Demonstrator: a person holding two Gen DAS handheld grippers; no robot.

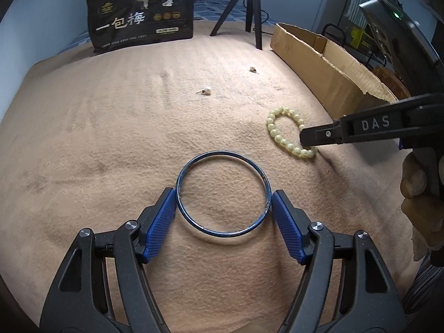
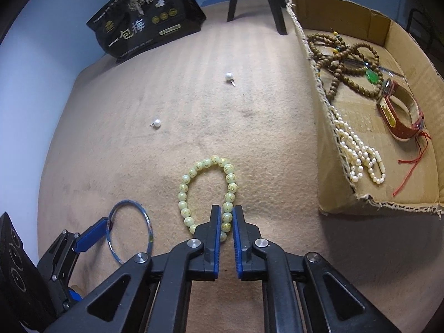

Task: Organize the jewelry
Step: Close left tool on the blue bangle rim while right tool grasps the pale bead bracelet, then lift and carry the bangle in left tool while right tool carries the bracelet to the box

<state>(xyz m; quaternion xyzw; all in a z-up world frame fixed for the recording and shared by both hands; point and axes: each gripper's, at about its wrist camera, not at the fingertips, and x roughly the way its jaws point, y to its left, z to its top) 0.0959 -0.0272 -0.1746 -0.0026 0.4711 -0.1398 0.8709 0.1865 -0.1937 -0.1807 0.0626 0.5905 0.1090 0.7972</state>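
A blue metal bangle [image 1: 223, 193] lies on the tan cloth, and my left gripper [image 1: 223, 198] is shut on it, blue pads touching both sides. The bangle also shows in the right wrist view [image 2: 130, 231]. A pale green bead bracelet [image 2: 208, 191] lies to its right; my right gripper [image 2: 226, 216] is shut on its near right beads. In the left wrist view the bracelet [image 1: 280, 133] is partly hidden by the right gripper [image 1: 308, 138]. Two pearl earrings [image 2: 157, 123] [image 2: 229, 77] lie farther back.
An open cardboard box [image 2: 327, 138] stands at the right, holding brown bead strings [image 2: 344, 63], a pearl necklace [image 2: 358, 152] and a red bangle [image 2: 399, 113]. A black snack bag [image 1: 140, 14] and tripod legs [image 1: 251, 14] stand at the back edge.
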